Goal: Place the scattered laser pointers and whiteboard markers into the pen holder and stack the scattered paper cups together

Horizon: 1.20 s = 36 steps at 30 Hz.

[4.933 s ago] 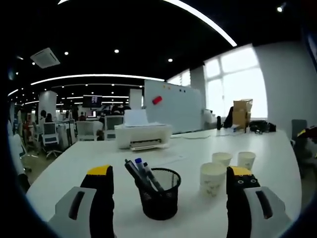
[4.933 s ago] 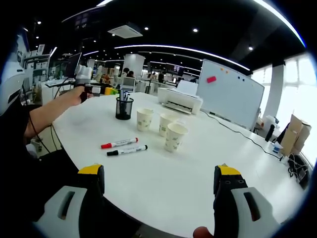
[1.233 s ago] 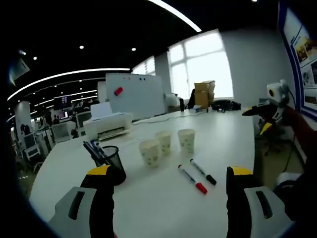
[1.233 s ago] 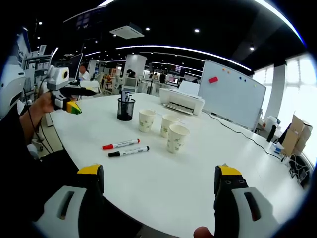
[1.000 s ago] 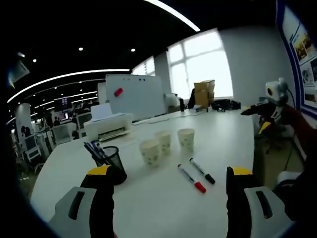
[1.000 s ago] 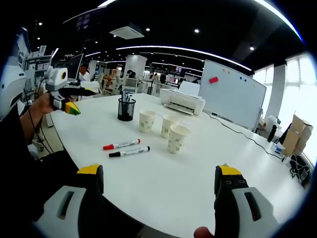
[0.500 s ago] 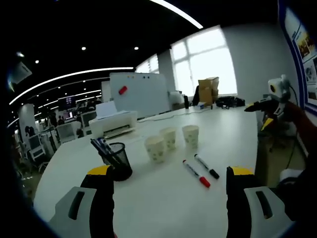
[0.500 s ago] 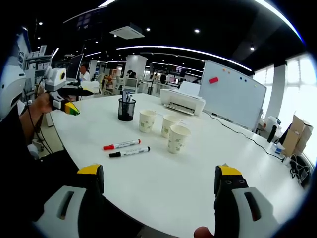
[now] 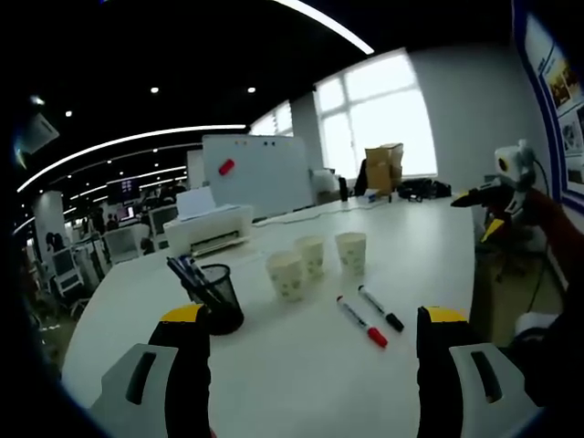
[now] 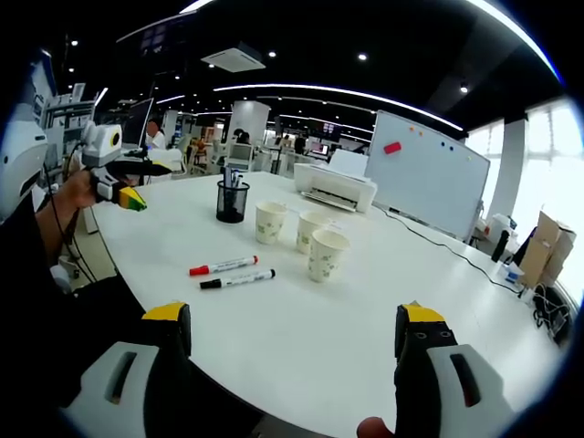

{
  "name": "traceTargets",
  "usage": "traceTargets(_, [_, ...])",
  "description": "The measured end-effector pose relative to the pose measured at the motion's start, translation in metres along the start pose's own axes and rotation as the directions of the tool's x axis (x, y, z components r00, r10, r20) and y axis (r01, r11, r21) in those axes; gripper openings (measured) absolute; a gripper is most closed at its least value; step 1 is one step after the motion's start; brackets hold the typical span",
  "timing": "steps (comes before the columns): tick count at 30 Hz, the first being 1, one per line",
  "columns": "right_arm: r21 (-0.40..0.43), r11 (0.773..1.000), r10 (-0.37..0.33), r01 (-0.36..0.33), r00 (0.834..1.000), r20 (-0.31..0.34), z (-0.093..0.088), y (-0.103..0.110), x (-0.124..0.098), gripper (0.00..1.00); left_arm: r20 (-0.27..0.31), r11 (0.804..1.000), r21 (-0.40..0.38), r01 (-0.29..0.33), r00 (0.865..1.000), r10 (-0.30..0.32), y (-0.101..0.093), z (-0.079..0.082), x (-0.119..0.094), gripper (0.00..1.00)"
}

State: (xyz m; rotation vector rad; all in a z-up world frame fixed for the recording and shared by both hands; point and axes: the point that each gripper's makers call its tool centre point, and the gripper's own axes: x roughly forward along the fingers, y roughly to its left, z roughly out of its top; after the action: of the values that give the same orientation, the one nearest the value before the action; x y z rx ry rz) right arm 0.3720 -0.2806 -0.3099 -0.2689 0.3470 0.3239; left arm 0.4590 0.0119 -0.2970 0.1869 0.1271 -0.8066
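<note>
Two markers lie side by side on the white table: a red-capped marker (image 9: 361, 322) (image 10: 221, 266) and a black-capped marker (image 9: 380, 308) (image 10: 236, 277). A black mesh pen holder (image 9: 219, 295) (image 10: 231, 200) stands with several pens in it. Three paper cups (image 9: 287, 275) (image 10: 326, 254) stand apart in a loose row beside it. My left gripper (image 9: 310, 365) is open, held back from the markers with nothing between its jaws; it also shows in the right gripper view as the left gripper (image 10: 123, 178). My right gripper (image 10: 290, 365) is open over the near table edge, seen too as the right gripper (image 9: 493, 196).
A white printer (image 9: 210, 229) (image 10: 334, 191) sits behind the cups. A whiteboard (image 9: 254, 174) (image 10: 424, 172) stands beyond the table (image 10: 301, 328). A cardboard box (image 9: 382, 168) is near the windows. A person's sleeve (image 10: 27, 265) reaches in from the left.
The left gripper view has swung from facing the pen holder up close to a wider look at the markers and cups. Over the last second both views barely shift.
</note>
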Motion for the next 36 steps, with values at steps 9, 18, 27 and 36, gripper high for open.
traceTargets(9, [0.003,1.0,-0.001,0.001,1.0,-0.001,-0.001,0.0,0.0,0.87,-0.005,1.0,-0.003,0.006,1.0,-0.006,-0.001,-0.001,0.001,0.95])
traceTargets(18, [0.003,1.0,-0.006,0.006,1.0,-0.004,-0.003,-0.001,-0.001,0.87,-0.009,0.999,-0.016,0.028,1.0,-0.028,-0.008,-0.003,0.006,0.92])
traceTargets(27, [0.006,1.0,-0.006,0.006,1.0,-0.006,-0.005,-0.002,-0.002,0.87,-0.021,0.999,-0.019,0.04,0.999,-0.04,-0.011,-0.006,0.012,0.9])
traceTargets(36, [0.005,1.0,-0.008,0.008,1.0,-0.003,-0.005,-0.004,-0.002,0.87,-0.031,0.998,-0.011,0.057,0.998,-0.057,-0.015,-0.005,0.025,0.89])
